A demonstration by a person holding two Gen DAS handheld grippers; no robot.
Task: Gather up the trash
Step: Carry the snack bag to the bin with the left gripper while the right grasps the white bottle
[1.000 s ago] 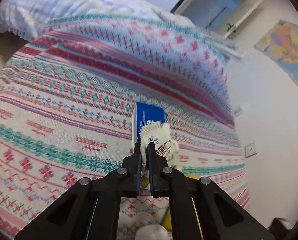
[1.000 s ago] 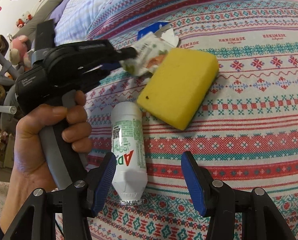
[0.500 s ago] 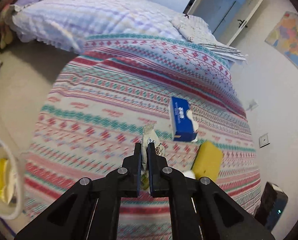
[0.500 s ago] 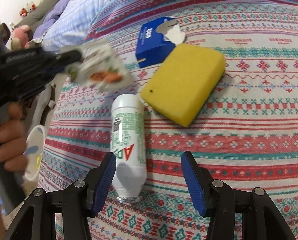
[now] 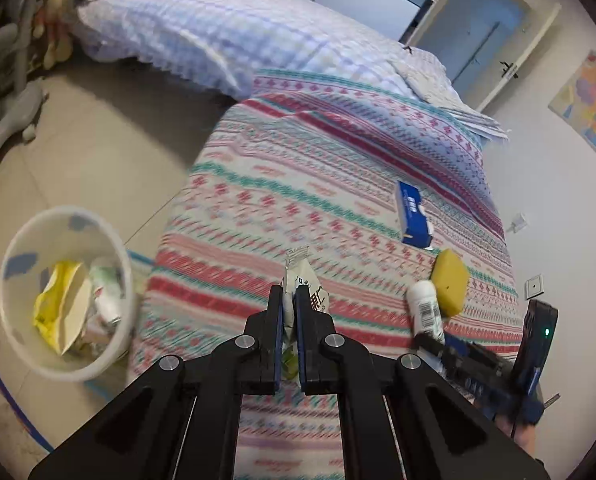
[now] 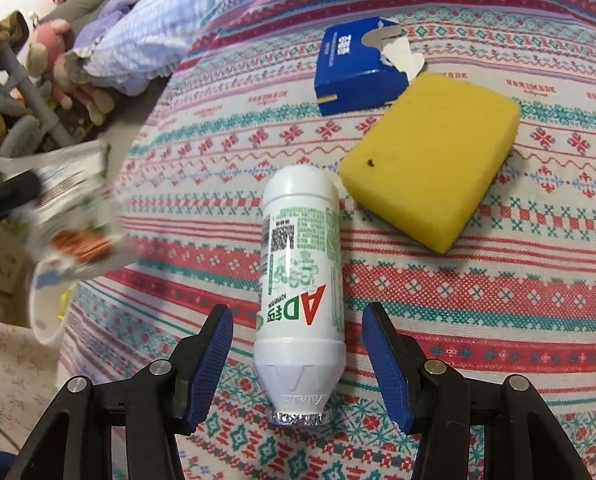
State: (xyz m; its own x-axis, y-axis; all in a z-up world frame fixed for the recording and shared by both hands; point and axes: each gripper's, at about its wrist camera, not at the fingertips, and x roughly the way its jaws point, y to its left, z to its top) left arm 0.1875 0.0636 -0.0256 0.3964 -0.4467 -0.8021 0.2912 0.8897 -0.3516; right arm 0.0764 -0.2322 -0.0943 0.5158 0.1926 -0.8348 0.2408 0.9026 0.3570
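My left gripper [image 5: 289, 300] is shut on a white snack wrapper [image 5: 302, 280] and holds it above the bed's near edge; the wrapper shows blurred in the right wrist view [image 6: 74, 224]. A white bin [image 5: 64, 292] with trash in it stands on the floor to the left. My right gripper [image 6: 298, 320] is open, its blue pads on either side of a white drink bottle [image 6: 301, 276] that lies on the patterned bedspread [image 6: 477, 280]. The bottle also shows in the left wrist view [image 5: 425, 306].
A yellow sponge [image 6: 433, 152] and a blue tissue box [image 6: 357, 68] lie beyond the bottle. A lilac quilt [image 5: 226, 32] lies at the bed's far end. Soft toys [image 6: 58, 76] and a grey stand are on the floor at left.
My left gripper has carried the wrapper left, off the pile and toward the bed's edge, bringing the bin into view. My right gripper has moved in around the bottle.
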